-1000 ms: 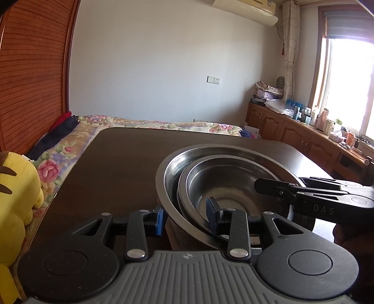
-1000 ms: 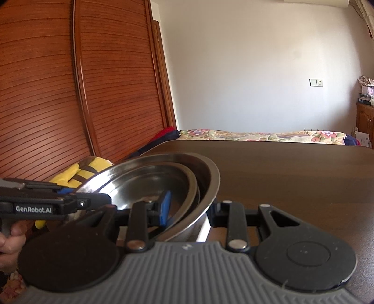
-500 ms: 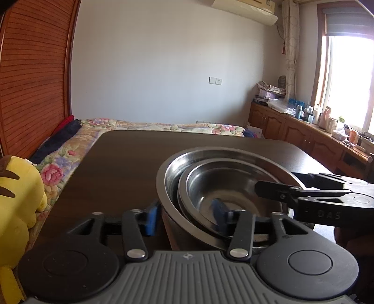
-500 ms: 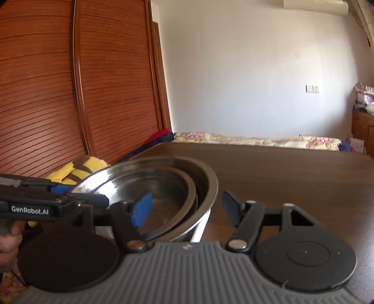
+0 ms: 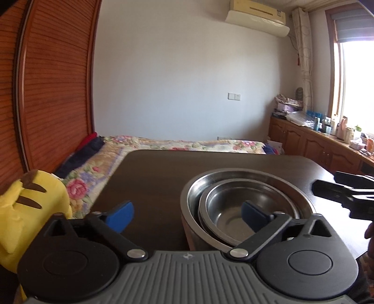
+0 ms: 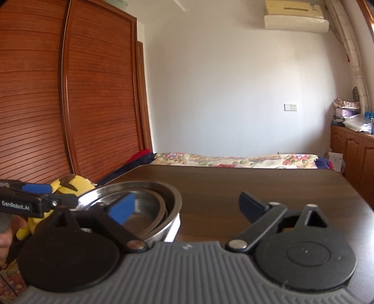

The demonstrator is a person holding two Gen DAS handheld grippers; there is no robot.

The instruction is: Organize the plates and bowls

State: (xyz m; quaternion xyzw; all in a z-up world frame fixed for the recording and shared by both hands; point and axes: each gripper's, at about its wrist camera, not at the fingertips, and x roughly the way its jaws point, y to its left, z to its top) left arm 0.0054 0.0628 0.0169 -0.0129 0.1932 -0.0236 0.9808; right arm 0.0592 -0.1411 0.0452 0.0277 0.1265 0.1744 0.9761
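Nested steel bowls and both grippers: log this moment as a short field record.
stack: small steel bowl nested inside large steel bowl
support: dark wooden table, stack near its front edge
left gripper: open, holding nothing, one finger over the bowls
right gripper: open, holding nothing
beside table: yellow plush toy
background: bed with floral cover

A white wall (image 5: 175, 77) closes the far side of the room, with an air conditioner (image 5: 257, 17) high on it and a switch plate (image 5: 234, 96) lower down. A slatted wooden wardrobe (image 6: 70, 93) fills the left. A bed with a floral cover (image 5: 187, 142) lies beyond the dark table (image 6: 257, 184). At right, low wooden cabinets (image 5: 315, 145) run under a bright window (image 5: 357, 84) with a pale curtain (image 5: 305, 58).
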